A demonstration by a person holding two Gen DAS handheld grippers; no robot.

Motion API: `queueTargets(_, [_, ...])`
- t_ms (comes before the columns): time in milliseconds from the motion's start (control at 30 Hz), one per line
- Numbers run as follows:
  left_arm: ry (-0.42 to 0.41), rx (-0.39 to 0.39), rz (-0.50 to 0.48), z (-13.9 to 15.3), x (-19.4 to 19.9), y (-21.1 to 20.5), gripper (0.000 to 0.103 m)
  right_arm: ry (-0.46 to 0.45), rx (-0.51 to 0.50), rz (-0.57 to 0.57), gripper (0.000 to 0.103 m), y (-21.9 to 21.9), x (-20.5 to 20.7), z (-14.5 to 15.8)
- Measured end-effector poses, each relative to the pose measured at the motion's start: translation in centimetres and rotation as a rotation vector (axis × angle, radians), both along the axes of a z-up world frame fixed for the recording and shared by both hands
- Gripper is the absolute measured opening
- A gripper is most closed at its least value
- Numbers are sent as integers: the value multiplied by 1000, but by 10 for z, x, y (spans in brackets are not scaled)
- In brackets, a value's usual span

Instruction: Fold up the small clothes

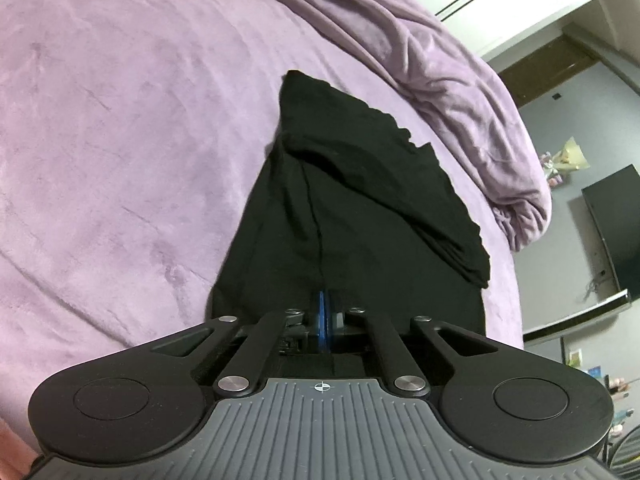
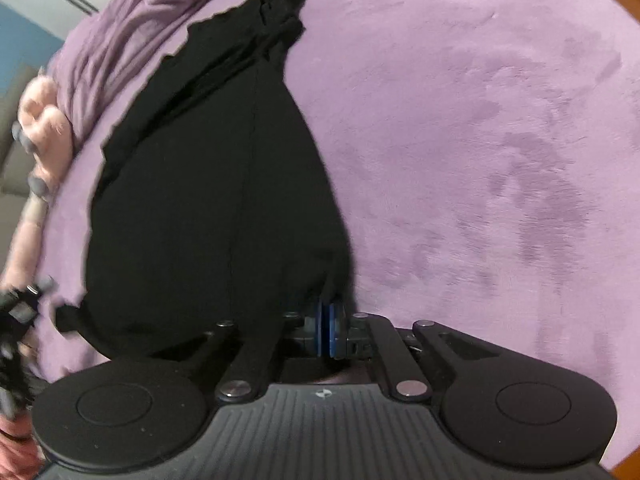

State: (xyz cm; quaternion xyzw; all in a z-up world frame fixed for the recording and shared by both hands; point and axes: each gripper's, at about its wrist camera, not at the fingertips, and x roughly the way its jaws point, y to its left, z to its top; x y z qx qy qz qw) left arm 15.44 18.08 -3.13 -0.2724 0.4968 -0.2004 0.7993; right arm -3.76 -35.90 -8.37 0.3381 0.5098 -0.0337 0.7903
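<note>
Black garment [image 1: 360, 216] near edge clamped by left hand-held gripper [image 1: 323, 312] | right hand-held gripper [image 2: 326, 320] likewise | purple blanket [image 2: 500, 140] bare rightward

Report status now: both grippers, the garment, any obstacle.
Left gripper shut on black garment. Right gripper shut on it too. Nothing obstructing on purple blanket.

Matt black cloth garment [image 1: 360, 216] — plush purple blanket [image 1: 120, 120].

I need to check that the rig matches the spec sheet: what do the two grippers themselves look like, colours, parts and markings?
Both look alike. The left gripper and the right gripper have matte black bodies, two round black discs at the sides, black linkage bars with silver pivot pins, a ribbed grey centre plate bearing a small crosshair mark, and blue finger pads. No cables show.
</note>
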Motion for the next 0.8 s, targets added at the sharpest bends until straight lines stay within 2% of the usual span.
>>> queueTargets(100, [-14,-6,25,-1,2,5,1,-115,152,-41,3,-9,2,11])
queueTargets(233, [16,-11,24,-4,6,11,4,-252,239,-85,3,-12,28,33])
queueTargets(300, [50,35,10,-9,0,14,15,-311,278,-111,3,-15,43,40])
queueTargets(433, [51,182,-52,-16,-24,18,55,-378,286,-138,3,-15,70,46])
queueTargets(467, [69,184,-62,-22,-30,21,57,-386,292,-144,3,-15,75,45])
queueTargets(600, [183,164,-70,-45,-39,31,58,-403,304,-153,3,-14,97,42])
queueTargets(700, [197,82,-75,-53,-42,32,55,-408,312,-152,3,-12,106,40])
queueTargets(767, [196,54,-107,-53,-40,26,11,-409,308,-150,3,-11,110,38])
queueTargets(800, [203,24,-113,-52,-38,24,11,-406,300,-149,3,-11,112,37])
